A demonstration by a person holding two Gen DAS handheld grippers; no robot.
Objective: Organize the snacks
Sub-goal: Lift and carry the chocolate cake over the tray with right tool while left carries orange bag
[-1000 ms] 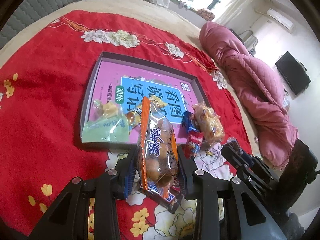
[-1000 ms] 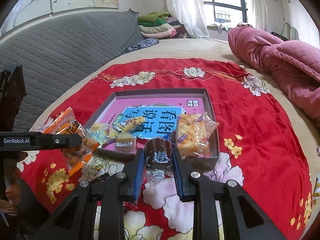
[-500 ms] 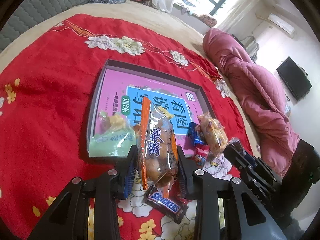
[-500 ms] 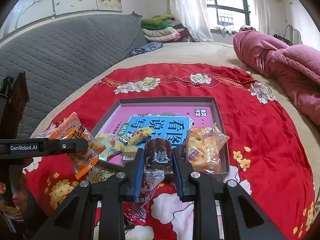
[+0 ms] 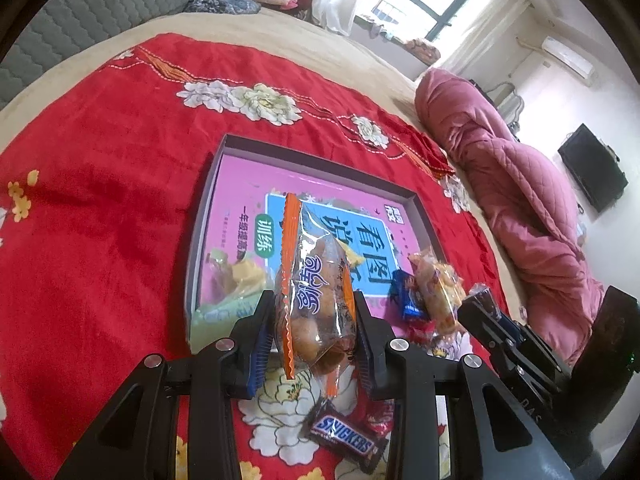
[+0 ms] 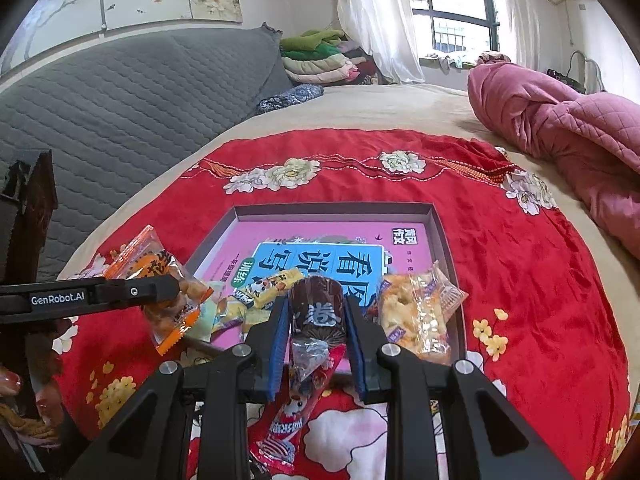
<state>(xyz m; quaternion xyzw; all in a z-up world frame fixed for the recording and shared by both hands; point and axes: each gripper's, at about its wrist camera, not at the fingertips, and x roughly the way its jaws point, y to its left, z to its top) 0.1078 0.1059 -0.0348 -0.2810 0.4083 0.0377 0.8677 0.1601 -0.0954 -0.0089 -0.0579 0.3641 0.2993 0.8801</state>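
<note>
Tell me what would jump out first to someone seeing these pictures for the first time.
Each claw holds a snack up close to its camera: the left claw is shut on an orange-edged clear packet of round golden pieces, the right claw on a brown wrapped snack. Behind them a shallow grey tray with a pink and blue printed bottom sits on a red flowered cloth, with several snacks at its near end, and a Snickers bar lies on the cloth under the left claw.
</note>
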